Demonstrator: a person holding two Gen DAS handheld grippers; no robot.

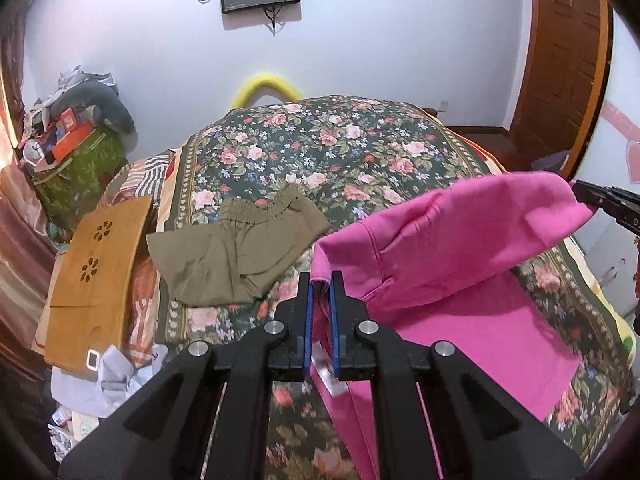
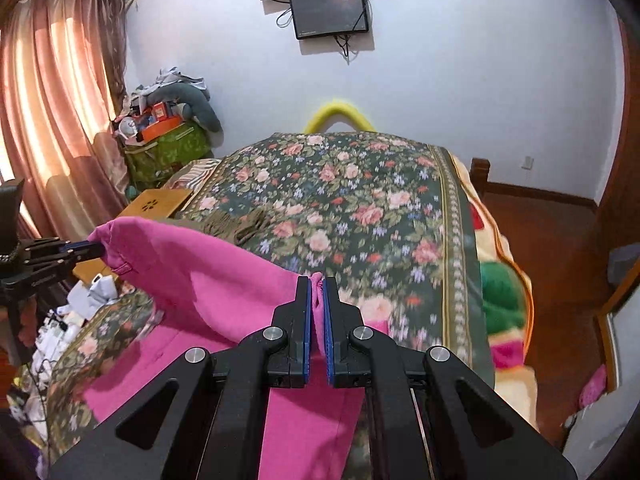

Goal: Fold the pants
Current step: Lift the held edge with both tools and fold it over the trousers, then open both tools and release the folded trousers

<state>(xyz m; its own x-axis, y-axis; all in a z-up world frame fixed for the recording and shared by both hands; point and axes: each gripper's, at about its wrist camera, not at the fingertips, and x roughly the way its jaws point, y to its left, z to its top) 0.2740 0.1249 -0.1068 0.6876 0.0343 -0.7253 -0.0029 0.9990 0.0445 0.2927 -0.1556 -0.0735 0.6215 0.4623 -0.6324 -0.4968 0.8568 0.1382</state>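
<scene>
Your pink pants (image 1: 452, 240) hang stretched above the flowered bed (image 1: 320, 148), left hand-held gripper (image 1: 320, 280) and right hand-held gripper (image 2: 318, 282) each clamped on an edge. Sagging cloth toward six o'clock may drag, creasing the fold.

I see bright pink pants (image 1: 452, 240), olive-green shorts (image 1: 240, 244), a bedspread (image 1: 328, 148) in dark green with pink roses and small blue flowers. My grippers are black with blue pads (image 1: 308, 320). Curtains (image 2: 52, 112) are dusty pink, the wall (image 2: 440, 80) pale lavender-white.
</scene>
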